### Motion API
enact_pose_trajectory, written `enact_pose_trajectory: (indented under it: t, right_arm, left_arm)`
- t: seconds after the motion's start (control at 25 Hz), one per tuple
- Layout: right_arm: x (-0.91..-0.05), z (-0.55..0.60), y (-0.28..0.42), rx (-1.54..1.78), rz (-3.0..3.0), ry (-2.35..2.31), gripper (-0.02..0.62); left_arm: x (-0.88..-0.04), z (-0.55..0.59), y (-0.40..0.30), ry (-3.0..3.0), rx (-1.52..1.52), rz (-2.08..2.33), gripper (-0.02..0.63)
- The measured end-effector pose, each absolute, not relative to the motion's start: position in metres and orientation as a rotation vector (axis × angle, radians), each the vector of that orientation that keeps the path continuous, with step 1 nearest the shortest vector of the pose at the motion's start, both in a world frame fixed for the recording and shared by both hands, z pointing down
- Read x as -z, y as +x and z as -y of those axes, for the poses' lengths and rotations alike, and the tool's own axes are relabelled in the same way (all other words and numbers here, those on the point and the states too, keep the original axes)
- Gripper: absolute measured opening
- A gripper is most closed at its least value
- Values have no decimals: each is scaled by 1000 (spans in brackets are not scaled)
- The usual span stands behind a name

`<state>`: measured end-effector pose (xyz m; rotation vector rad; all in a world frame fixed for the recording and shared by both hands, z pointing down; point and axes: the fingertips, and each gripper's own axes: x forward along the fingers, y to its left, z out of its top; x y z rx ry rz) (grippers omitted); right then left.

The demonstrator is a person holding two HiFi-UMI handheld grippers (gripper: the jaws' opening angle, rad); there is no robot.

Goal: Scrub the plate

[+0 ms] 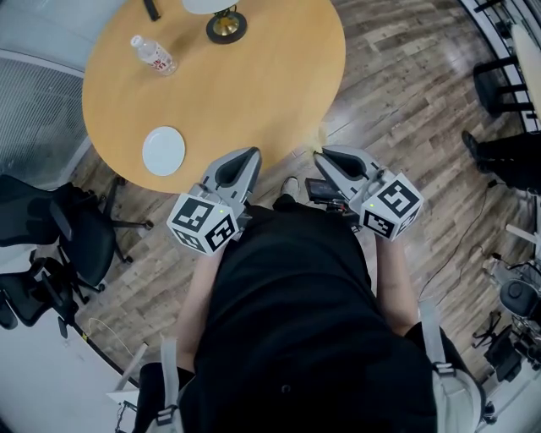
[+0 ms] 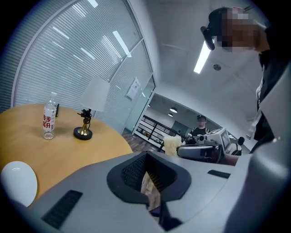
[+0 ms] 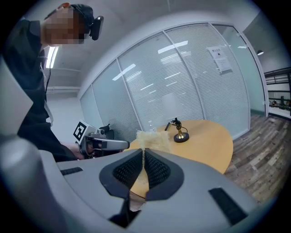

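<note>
Saw white plate (image 1: 163,150) lying near front edge of round wooden table (image 1: 262,93), nothing touching it. My left gripper (image 1: 250,155) hung at table edge, right of plate, jaws pressed together, nothing between. My right gripper (image 3: 143,152) clamped pale yellow scrub pad (image 3: 150,138), well apart from plate. Water bottle (image 1: 154,55) and lamp base (image 1: 226,25) stood farther back.

The water bottle (image 2: 49,120) near the table's (image 2: 68,154) far edge wears a white label with red Chinese characters, too small to read surely. A paper notice (image 3: 219,58) on the glass wall (image 3: 182,82) has illegible print. The left gripper's (image 1: 250,154) cube (image 1: 203,224) and the right gripper's (image 1: 320,156) cube (image 1: 391,205) bear black-and-white square code markers, without letters.
</note>
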<state>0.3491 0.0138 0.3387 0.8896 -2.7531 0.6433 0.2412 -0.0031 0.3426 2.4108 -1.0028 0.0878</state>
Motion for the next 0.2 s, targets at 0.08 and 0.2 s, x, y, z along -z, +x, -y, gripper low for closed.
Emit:
enact_pose_trajectory:
  t: [0.08,0.2]
  right_arm:
    - [-338,-14,349,-641,2753,893,26]
    - [-336,-13,350,-635,2753,901,26]
  left_arm:
    - [-342,3,241,2409,-86,1005,11]
    - [-341,5,240,2407,-82,1006,11]
